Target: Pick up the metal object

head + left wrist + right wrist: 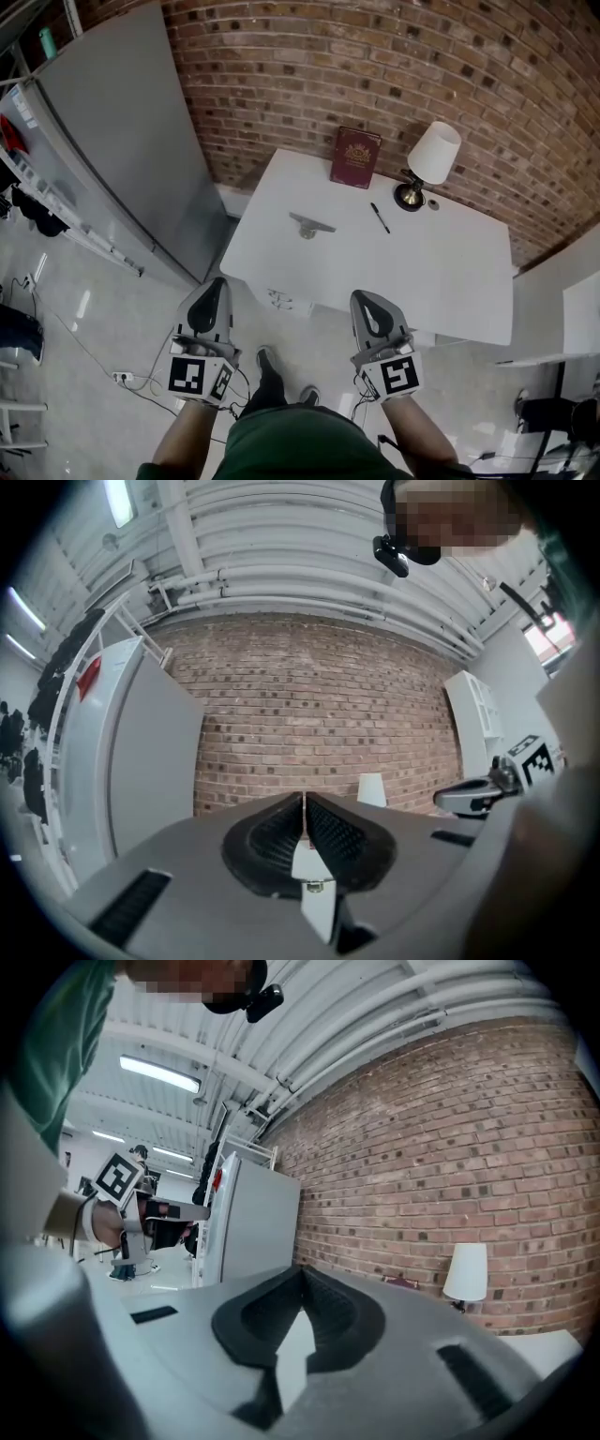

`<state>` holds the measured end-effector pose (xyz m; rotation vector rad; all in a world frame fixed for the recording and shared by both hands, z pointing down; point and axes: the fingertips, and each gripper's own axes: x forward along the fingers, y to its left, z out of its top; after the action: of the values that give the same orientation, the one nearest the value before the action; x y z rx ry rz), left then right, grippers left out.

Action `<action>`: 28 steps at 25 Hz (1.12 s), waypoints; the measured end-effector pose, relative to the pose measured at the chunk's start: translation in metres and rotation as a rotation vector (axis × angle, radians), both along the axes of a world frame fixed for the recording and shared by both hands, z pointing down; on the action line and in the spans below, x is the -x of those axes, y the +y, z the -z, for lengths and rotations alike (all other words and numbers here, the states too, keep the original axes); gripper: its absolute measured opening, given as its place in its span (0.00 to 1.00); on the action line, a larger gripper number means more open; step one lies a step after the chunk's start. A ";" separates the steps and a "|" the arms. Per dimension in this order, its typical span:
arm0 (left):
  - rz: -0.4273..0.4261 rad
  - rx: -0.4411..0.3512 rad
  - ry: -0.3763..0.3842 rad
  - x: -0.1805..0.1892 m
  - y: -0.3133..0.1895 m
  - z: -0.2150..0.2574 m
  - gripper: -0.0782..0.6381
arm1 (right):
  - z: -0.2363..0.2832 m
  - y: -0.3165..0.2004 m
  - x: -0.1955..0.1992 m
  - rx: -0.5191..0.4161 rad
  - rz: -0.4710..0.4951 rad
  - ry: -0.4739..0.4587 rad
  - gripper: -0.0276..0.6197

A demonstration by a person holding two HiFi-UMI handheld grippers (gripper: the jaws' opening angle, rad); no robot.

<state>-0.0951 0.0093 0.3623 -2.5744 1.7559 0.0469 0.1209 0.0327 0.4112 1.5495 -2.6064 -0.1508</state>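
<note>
A small flat metal object [310, 225] lies on the white table [450, 281], left of its middle. Both grippers are held low over the floor, short of the table's near edge. My left gripper [214, 286] is shut with nothing between its pads, and its own view shows the tips [304, 803] meeting against the brick wall. My right gripper [364, 301] is shut and empty too, its tips [302, 1276] closed in its own view. The metal object shows in neither gripper view.
On the table's far side stand a dark red book [355, 157] against the brick wall, a white-shaded lamp [429, 161] and a black pen [380, 217]. A tall grey cabinet [122, 131] rises at the left. Cables and a socket strip [125, 378] lie on the floor.
</note>
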 end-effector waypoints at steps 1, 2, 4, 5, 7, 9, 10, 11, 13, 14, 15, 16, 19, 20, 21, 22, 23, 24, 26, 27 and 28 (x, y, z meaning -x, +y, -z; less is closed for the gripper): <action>-0.005 -0.010 -0.008 0.003 -0.015 0.001 0.12 | 0.001 -0.011 0.001 0.003 -0.008 -0.006 0.05; -0.009 -0.021 -0.014 0.007 -0.032 0.003 0.12 | 0.002 -0.023 0.001 0.005 -0.020 -0.012 0.05; -0.017 -0.040 -0.013 0.015 -0.065 0.007 0.12 | 0.004 -0.047 -0.003 0.005 -0.059 -0.019 0.05; -0.023 -0.047 -0.008 0.019 -0.081 0.008 0.12 | 0.005 -0.060 -0.005 0.005 -0.081 -0.016 0.05; -0.042 -0.062 0.003 0.027 -0.111 0.006 0.12 | 0.005 -0.085 -0.006 0.009 -0.119 -0.001 0.05; -0.057 -0.066 0.010 0.033 -0.137 0.001 0.12 | 0.000 -0.109 -0.004 0.022 -0.145 0.018 0.05; -0.065 -0.061 0.015 0.035 -0.149 -0.001 0.12 | -0.003 -0.119 -0.002 0.033 -0.156 0.030 0.05; -0.074 -0.054 0.021 0.037 -0.160 -0.003 0.12 | -0.007 -0.128 0.000 0.045 -0.167 0.044 0.05; -0.094 -0.041 0.035 0.040 -0.178 -0.008 0.12 | -0.017 -0.147 0.004 0.066 -0.192 0.070 0.05; -0.101 -0.036 0.040 0.042 -0.187 -0.011 0.12 | -0.023 -0.156 0.006 0.075 -0.205 0.080 0.05; -0.108 -0.030 0.043 0.045 -0.195 -0.015 0.12 | -0.029 -0.165 0.008 0.084 -0.216 0.090 0.05; -0.112 -0.022 0.046 0.047 -0.203 -0.019 0.12 | -0.035 -0.174 0.010 0.093 -0.224 0.100 0.05; -0.121 0.007 0.047 0.049 -0.221 -0.035 0.12 | -0.055 -0.196 0.015 0.120 -0.229 0.130 0.05; -0.122 0.018 0.046 0.049 -0.225 -0.041 0.12 | -0.061 -0.202 0.017 0.129 -0.224 0.141 0.05; -0.121 0.029 0.043 0.049 -0.228 -0.046 0.12 | -0.067 -0.208 0.019 0.138 -0.217 0.152 0.05; -0.117 0.038 0.040 0.049 -0.232 -0.049 0.12 | -0.073 -0.215 0.020 0.144 -0.208 0.162 0.05; -0.112 0.046 0.037 0.049 -0.235 -0.053 0.12 | -0.078 -0.222 0.022 0.148 -0.197 0.170 0.05; -0.105 0.055 0.034 0.048 -0.238 -0.056 0.12 | -0.083 -0.230 0.023 0.154 -0.185 0.175 0.05; -0.093 0.072 0.025 0.043 -0.243 -0.063 0.12 | -0.094 -0.244 0.026 0.169 -0.157 0.177 0.05; -0.087 0.081 0.018 0.039 -0.244 -0.067 0.12 | -0.099 -0.249 0.027 0.178 -0.141 0.176 0.06; -0.081 0.089 0.012 0.034 -0.246 -0.071 0.12 | -0.104 -0.254 0.029 0.184 -0.123 0.174 0.06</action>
<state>-0.1292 -0.2363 0.4329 -2.7126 1.6940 -0.0147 0.0918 -0.2218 0.5153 1.5516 -2.3152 -0.0327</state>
